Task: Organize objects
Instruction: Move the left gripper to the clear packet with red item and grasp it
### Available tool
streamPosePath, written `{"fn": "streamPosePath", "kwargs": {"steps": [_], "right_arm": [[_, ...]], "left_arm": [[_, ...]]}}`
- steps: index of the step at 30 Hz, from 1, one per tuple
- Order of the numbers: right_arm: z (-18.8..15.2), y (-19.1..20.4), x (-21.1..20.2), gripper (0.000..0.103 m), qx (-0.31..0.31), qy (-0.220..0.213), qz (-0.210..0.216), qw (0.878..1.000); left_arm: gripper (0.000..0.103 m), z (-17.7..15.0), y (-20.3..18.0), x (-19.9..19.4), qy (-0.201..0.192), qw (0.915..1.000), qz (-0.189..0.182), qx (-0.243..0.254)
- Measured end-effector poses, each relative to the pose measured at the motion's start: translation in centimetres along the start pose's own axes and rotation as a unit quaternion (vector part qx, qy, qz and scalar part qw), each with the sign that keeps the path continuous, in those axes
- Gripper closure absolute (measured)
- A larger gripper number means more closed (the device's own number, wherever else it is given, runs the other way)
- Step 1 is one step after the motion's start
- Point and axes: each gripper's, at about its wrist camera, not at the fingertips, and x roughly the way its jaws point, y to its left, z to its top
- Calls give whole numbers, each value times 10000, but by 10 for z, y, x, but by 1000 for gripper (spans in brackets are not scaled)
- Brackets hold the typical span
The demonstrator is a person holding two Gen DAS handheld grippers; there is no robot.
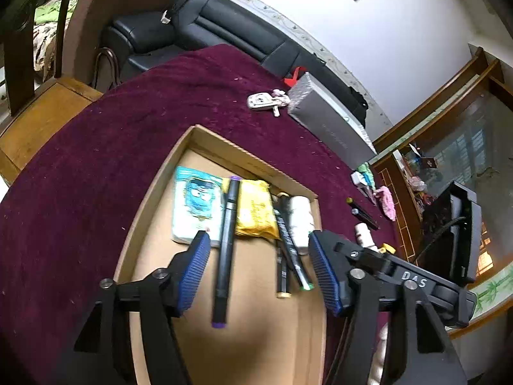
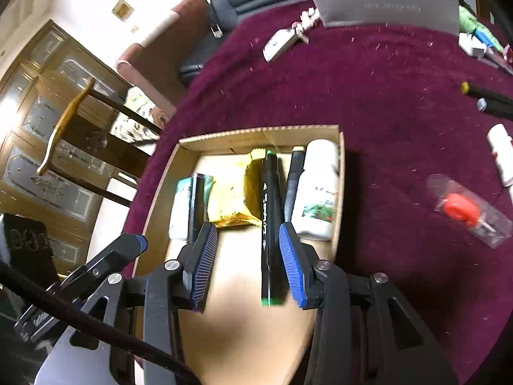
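A shallow cardboard box (image 1: 150, 189) sits on a maroon tablecloth. In it lie a teal-and-white packet (image 1: 195, 205), a black marker with purple ends (image 1: 226, 250), a yellow packet (image 1: 255, 213), a black marker with a green end (image 1: 293, 253) and a white bottle (image 1: 301, 219). My left gripper (image 1: 259, 240) is open above the box, empty. In the right wrist view the box (image 2: 341, 173) holds the green-ended marker (image 2: 269, 224), the yellow packet (image 2: 231, 199) and the white bottle (image 2: 317, 189). My right gripper (image 2: 247, 237) is open over the box; the marker lies between its fingers, by the right pad.
On the cloth lie a grey box (image 1: 330, 125), a white key fob (image 1: 259, 101), two black markers (image 2: 490, 99), a small white bottle (image 2: 501, 157) and a clear packet with a red part (image 2: 468, 211). A black sofa (image 1: 205, 25) and a wooden chair (image 1: 41, 109) stand behind the table.
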Motion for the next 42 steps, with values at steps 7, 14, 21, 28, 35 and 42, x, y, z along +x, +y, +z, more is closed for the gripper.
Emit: {"fn": "streamPosePath", "kwargs": {"steps": [7, 14, 21, 28, 35, 42], "right_arm": [[-11, -24, -88, 64, -194, -959, -229, 9949], [-43, -71, -185, 7, -246, -2623, -1419, 9542], [-45, -166, -184, 5, 807, -2536, -1232, 9560], [-54, -217, -180, 5, 1073, -2739, -1252, 9475], [-57, -234, -182, 5, 1114, -2804, -1201, 9458], [-59, -231, -186, 5, 1007, -2888, -1190, 9446]], "left_arm": [[42, -21, -72, 9, 212, 9969, -388, 651], [42, -50, -150, 71, 773, 9890, -368, 1210], [42, -61, -187, 122, 881, 9878, -44, 1284], [42, -39, -213, 175, 322, 9799, 891, 1755], [43, -57, -236, 254, 1691, 9365, 1224, 2818], [42, -85, -224, 216, 3076, 9171, 207, 2527]]}}
